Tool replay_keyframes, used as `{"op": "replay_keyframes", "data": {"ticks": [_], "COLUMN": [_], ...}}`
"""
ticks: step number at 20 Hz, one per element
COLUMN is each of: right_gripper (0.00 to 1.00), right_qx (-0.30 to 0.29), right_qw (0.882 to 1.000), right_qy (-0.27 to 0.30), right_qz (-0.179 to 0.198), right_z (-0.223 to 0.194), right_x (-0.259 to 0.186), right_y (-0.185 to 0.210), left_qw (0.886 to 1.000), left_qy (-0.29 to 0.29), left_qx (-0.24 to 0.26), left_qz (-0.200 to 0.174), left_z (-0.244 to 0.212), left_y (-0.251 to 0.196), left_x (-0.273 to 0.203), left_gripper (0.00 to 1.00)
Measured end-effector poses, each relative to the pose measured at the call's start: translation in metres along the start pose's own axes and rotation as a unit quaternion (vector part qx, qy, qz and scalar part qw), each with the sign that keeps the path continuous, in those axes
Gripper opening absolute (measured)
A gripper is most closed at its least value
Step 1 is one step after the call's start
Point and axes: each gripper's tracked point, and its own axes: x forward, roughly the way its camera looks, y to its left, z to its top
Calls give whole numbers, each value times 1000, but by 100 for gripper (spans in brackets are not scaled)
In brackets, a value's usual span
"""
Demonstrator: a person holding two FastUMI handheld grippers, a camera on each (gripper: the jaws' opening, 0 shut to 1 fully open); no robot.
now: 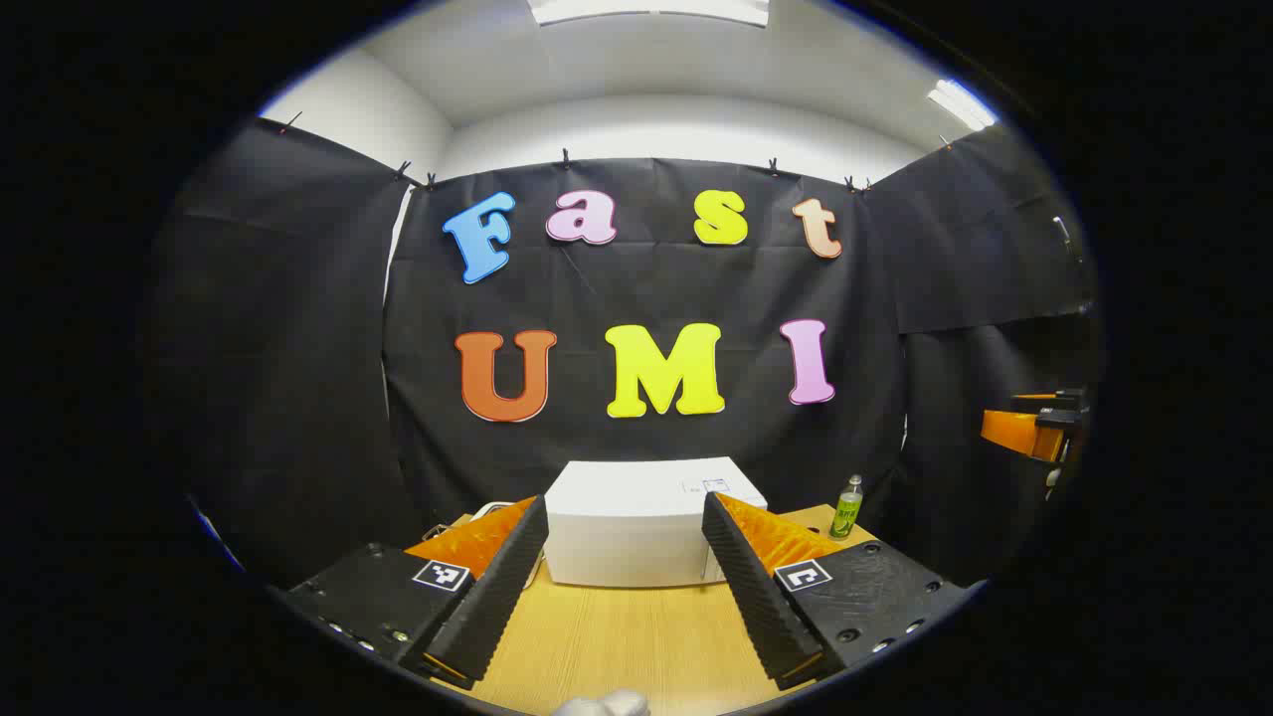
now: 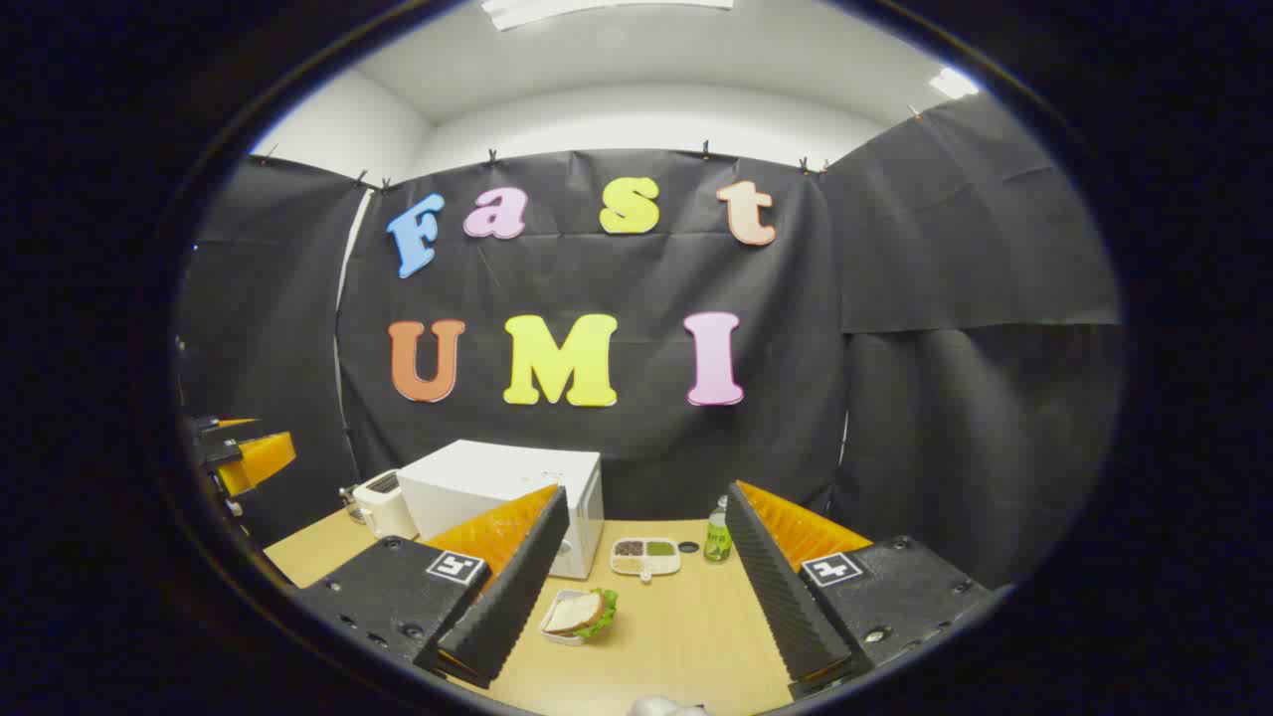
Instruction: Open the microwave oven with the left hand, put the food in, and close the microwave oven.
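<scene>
In the left gripper view, the left claw [image 1: 625, 587] is hovering above the wooden tabletop [image 1: 617, 636] with its two fingers spread wide and gripping nothing, and it is pointing straight at the white microwave oven [image 1: 636, 522], which is sitting closed at the far side of the tabletop against the booth's black wall. A small green bottle [image 1: 847, 507] is standing just to the right of the oven, and the other claw is showing at the far right edge, raised well above the tabletop. In the right gripper view, the right claw [image 2: 646, 597] is likewise hanging over the tabletop [image 2: 686, 636] with its fingers parted and empty, angled so that the microwave oven [image 2: 497, 487] is lying ahead and to the left. The food, a sandwich [image 2: 582, 612] in a shallow white dish, is resting on the tabletop between the two fingers, nearer the left one, apart from both. Beyond it a divided tray [image 2: 646, 555] is lying beside the oven, with the green bottle [image 2: 716, 537] next to it, and a white toaster [image 2: 383, 502] is standing left of the oven.
</scene>
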Motion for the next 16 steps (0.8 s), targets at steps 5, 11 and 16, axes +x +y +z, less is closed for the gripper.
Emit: {"op": "replay_keyframes", "data": {"ticks": [5,11,16], "right_gripper": [96,96,96], "right_qx": [4,-2,-4], "right_qw": [1000,1000,1000], "right_qy": [0,-1,3], "right_qz": [-1,2,2], "right_z": [0,1,0], "right_x": [-1,-2,0], "right_y": [-1,-1,-5], "left_qw": [1000,1000,1000], "left_qy": [0,1,4], "left_qx": [2,5,9], "left_qz": [0,5,4], "left_z": [3,0,-7], "left_y": [0,1,-4], "left_x": [1,4,13], "left_gripper": [84,95,95]}}
